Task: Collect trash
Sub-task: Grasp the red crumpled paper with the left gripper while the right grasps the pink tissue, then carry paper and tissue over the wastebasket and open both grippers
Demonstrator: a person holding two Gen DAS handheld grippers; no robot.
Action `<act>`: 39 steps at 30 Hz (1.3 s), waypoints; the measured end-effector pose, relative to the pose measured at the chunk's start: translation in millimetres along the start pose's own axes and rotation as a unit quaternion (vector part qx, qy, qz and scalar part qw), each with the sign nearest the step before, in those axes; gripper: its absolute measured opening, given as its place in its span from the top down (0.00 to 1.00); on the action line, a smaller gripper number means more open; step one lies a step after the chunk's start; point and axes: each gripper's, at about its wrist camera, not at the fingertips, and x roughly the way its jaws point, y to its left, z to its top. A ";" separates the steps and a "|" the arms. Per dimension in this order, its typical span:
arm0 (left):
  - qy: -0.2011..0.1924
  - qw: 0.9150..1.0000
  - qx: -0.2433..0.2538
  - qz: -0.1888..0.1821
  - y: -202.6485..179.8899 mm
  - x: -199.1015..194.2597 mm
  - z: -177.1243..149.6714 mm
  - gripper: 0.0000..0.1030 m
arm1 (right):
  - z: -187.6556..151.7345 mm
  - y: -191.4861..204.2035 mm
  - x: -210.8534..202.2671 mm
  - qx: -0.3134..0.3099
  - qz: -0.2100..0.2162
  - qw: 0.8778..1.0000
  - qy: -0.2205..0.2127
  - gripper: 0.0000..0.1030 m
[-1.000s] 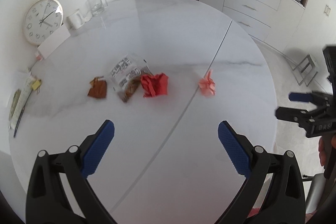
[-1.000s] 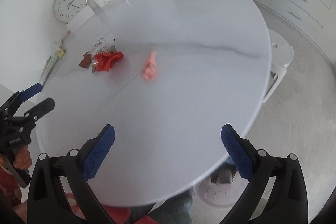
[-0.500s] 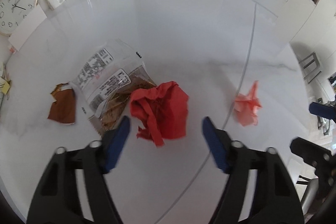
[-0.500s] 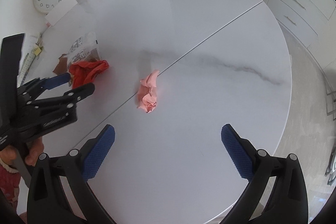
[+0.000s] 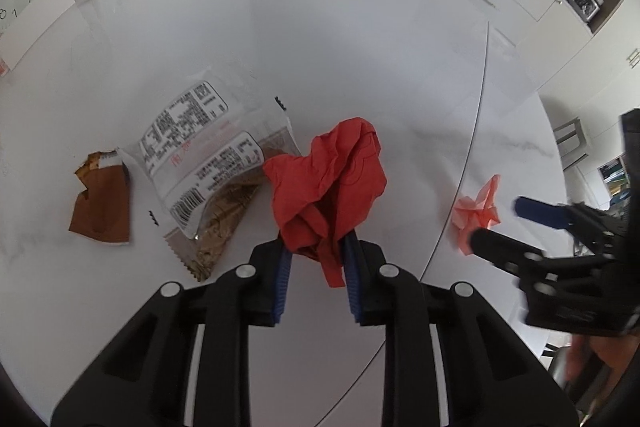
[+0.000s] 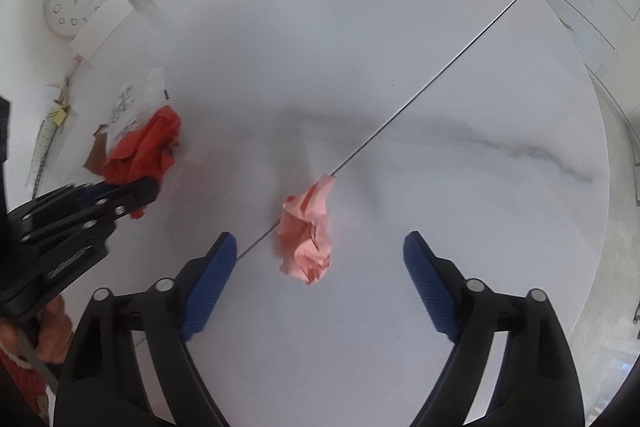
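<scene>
Our left tongs (image 5: 314, 259) are closing, pads already pinching the red paper wad (image 5: 328, 183) on the desk (image 5: 360, 47). Our right tongs (image 6: 316, 267) are closing too, not yet touching the pink wad (image 6: 306, 239) between them.

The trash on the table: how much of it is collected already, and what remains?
Nothing looks collected yet; all four pieces are at the table. In hand: the left gripper is closing on the red crumpled paper; the right gripper is closing around the pink paper ball, not touching yet. Left: the clear snack wrapper and brown wrapper scrap.
</scene>
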 end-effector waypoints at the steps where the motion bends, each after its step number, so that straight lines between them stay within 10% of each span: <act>1: -0.001 1.000 -0.001 -0.003 0.7 -1.4 0.4 0.77 | 0.8 2.5 2.8 -0.003 -0.003 1.000 0.003 0.28; 6: -0.006 1.000 0.004 -0.008 5.8 -12.4 -3.4 0.77 | 1.3 9.9 6.6 -0.024 -0.004 1.000 0.011 0.72; 21: -0.013 0.991 0.123 -0.054 -88.0 -73.0 -56.8 0.77 | -70.4 -71.8 -91.4 0.026 0.010 0.999 -0.030 0.73; 39: 0.095 0.931 0.319 -0.150 -323.5 -56.1 -167.3 0.77 | -272.3 -235.5 -184.0 0.175 -0.046 0.983 -0.026 0.72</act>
